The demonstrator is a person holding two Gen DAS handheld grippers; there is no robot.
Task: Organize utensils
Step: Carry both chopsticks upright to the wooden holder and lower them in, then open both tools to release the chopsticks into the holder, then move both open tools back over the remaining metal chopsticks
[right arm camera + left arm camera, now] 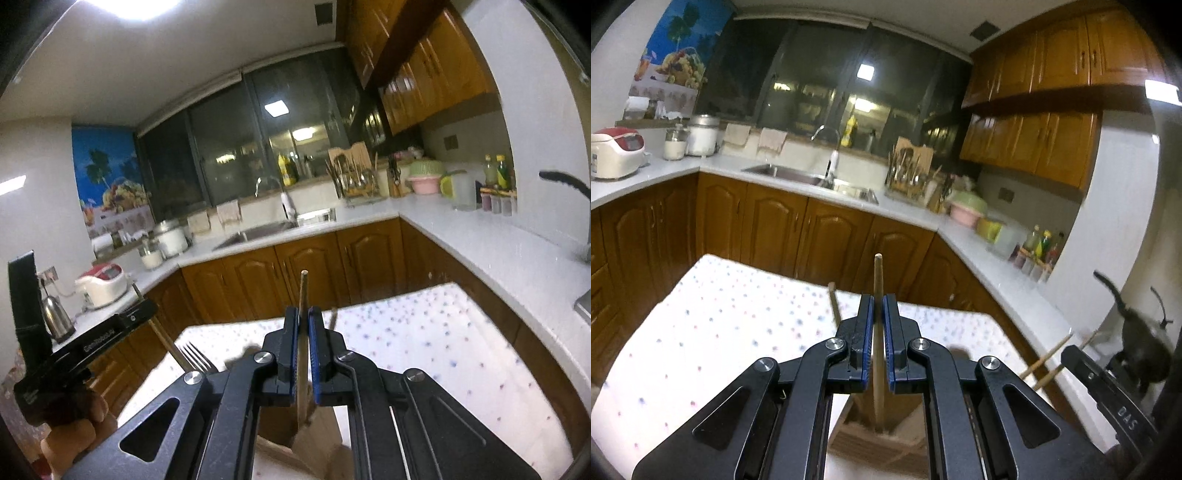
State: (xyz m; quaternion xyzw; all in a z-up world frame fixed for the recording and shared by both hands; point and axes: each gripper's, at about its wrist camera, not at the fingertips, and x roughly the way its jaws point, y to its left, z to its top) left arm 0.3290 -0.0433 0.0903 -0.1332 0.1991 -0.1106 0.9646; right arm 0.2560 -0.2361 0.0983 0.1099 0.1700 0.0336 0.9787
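In the left wrist view my left gripper [878, 301] is shut on a wooden chopstick [878, 280] that stands upright between the blue pads. A second stick [833, 304] leans just left of the fingers. In the right wrist view my right gripper [303, 314] is shut on another wooden chopstick [303, 291], with a further stick [333, 318] just right of its fingers. Under both grippers lies a wooden box [879, 435] [317, 432], mostly hidden. A metal fork [195, 356] points tines-up at the left; what holds it is hidden.
A table with a dotted white cloth [720, 325] [443, 332] lies below. Beyond it run brown cabinets, a white counter [916, 214], a sink [790, 173] and a utensil rack [908, 173]. A hand [74, 428] holds the left gripper's body. A dark cat [1141, 347] stands at the right.
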